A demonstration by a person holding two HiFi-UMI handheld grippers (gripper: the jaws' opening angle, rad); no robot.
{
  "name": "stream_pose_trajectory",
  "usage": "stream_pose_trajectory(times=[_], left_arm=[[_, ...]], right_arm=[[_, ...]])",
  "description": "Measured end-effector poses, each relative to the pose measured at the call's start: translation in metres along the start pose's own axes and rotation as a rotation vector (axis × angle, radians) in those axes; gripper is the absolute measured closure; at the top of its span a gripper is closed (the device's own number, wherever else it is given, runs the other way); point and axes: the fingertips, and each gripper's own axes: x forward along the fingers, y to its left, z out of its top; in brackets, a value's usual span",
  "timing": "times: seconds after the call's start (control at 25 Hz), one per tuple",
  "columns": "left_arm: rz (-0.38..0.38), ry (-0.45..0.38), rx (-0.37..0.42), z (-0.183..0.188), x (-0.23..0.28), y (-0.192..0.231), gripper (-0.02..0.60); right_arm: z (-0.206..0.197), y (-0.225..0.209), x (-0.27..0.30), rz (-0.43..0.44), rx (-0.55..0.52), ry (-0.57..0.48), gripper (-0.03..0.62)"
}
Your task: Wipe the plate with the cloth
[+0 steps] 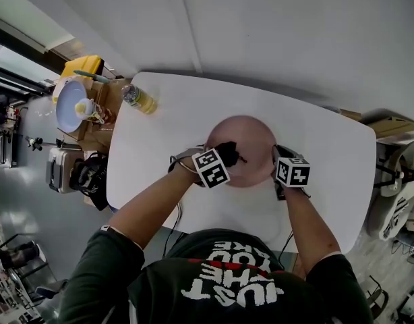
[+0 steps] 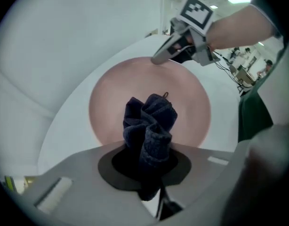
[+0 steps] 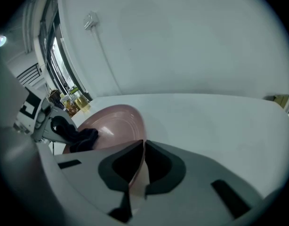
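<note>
Pinched in my left gripper (image 2: 151,173), the cloth (image 2: 150,121) should press flat and circle the plate (image 2: 111,107); my right gripper (image 3: 140,171) clamps its rim.

I log:
- White table (image 1: 328,154): beneath both jaws.
- Bottle of yellow liquid (image 1: 140,100): on the table corner, beyond and well left of the jaws.
- Cardboard boxes (image 1: 99,123) and black bag (image 1: 89,174): farther left, off the table.

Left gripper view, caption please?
Left claw holds dark cloth over pink plate; right claw grips its rim.
</note>
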Motion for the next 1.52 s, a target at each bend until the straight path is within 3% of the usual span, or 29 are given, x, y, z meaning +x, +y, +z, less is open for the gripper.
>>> stream_pose_trajectory(times=[0.12,0.24,0.4,0.56,0.76,0.88,0.96,1.16,1.36,1.52], left_arm=[[0.078,-0.012,-0.103,0.004,0.003,0.030,0.526],[0.174,-0.033,-0.131,0.018,0.006,0.060,0.526],[0.242,-0.052,-0.065,0.054,0.015,0.078,0.529],[0.265,-0.075,0.089,0.095,0.022,0.065,0.532],[0.155,-0.142,0.280,0.129,0.027,-0.012,0.535],[0.060,-0.139,0.361,0.120,0.024,-0.056,0.535],[0.006,-0.118,0.376,0.104,0.020,-0.073,0.535],[-0.074,-0.062,0.276,0.056,0.012,-0.083,0.534],[-0.080,-0.032,0.139,0.015,0.008,-0.056,0.532],[-0.068,-0.022,0.021,0.004,0.006,-0.021,0.529]], right_arm=[[-0.003,0.002,-0.001,0.002,-0.005,0.006,0.582],[-0.005,0.005,-0.002,0.007,-0.001,0.011,0.582],[-0.007,0.005,-0.003,0.008,0.042,0.009,0.582],[-0.007,0.003,0.000,0.005,0.101,0.002,0.583],[-0.006,-0.001,0.002,0.002,0.168,-0.019,0.583],[-0.005,-0.002,0.003,0.005,0.173,-0.026,0.583],[-0.004,-0.003,0.001,0.007,0.168,-0.029,0.583],[-0.004,-0.003,-0.001,0.007,0.139,-0.031,0.583],[-0.007,-0.004,-0.003,0.000,0.119,-0.027,0.583],[-0.007,-0.002,-0.003,0.001,0.114,-0.023,0.582]])
